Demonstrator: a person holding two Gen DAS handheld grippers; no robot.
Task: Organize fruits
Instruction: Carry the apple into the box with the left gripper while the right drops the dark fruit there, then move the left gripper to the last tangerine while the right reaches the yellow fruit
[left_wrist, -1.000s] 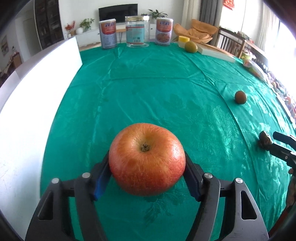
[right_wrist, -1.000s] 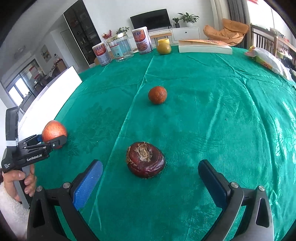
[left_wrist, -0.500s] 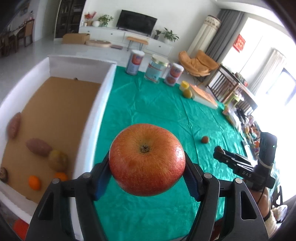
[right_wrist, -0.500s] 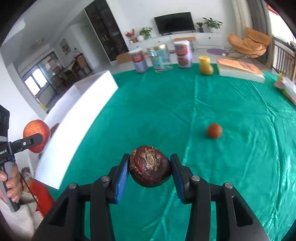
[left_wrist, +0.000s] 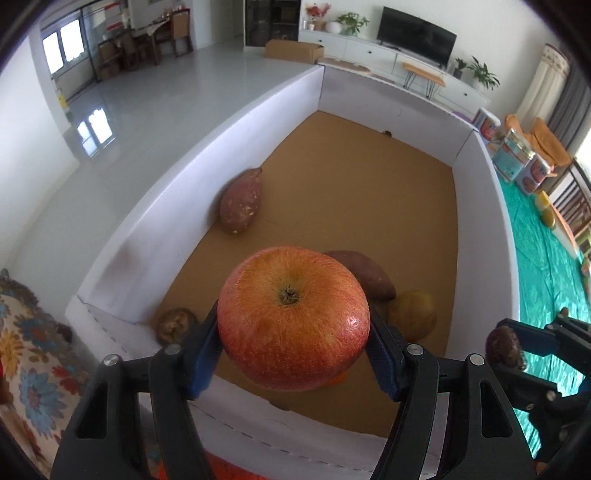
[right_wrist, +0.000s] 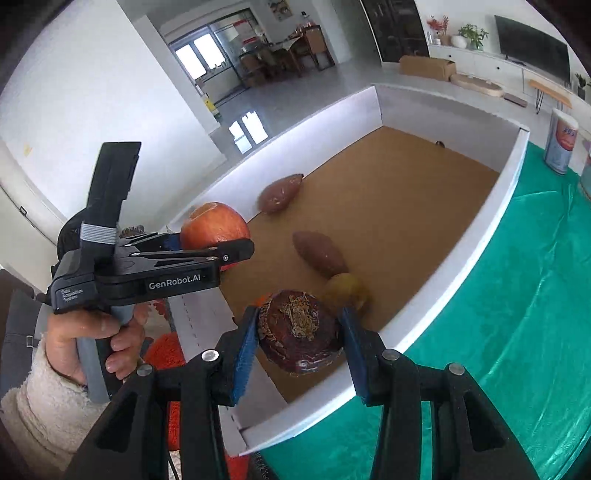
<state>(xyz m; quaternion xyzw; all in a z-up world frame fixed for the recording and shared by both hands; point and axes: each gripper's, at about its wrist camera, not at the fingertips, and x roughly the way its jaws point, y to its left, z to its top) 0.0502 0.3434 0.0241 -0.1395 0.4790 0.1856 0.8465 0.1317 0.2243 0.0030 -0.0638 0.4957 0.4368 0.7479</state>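
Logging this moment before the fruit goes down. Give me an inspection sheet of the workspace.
Surface: green tablecloth beside a white-walled box with a brown floor.
Job's things: apple and dark brown fruit, both held over the box; two sweet potatoes, a yellowish fruit inside.
Clutter: cans at the table's far end.
Grippers: left gripper shut on the apple; right gripper shut on the dark brown fruit.
Cables: nothing seen.
Surroundings: living room, television.
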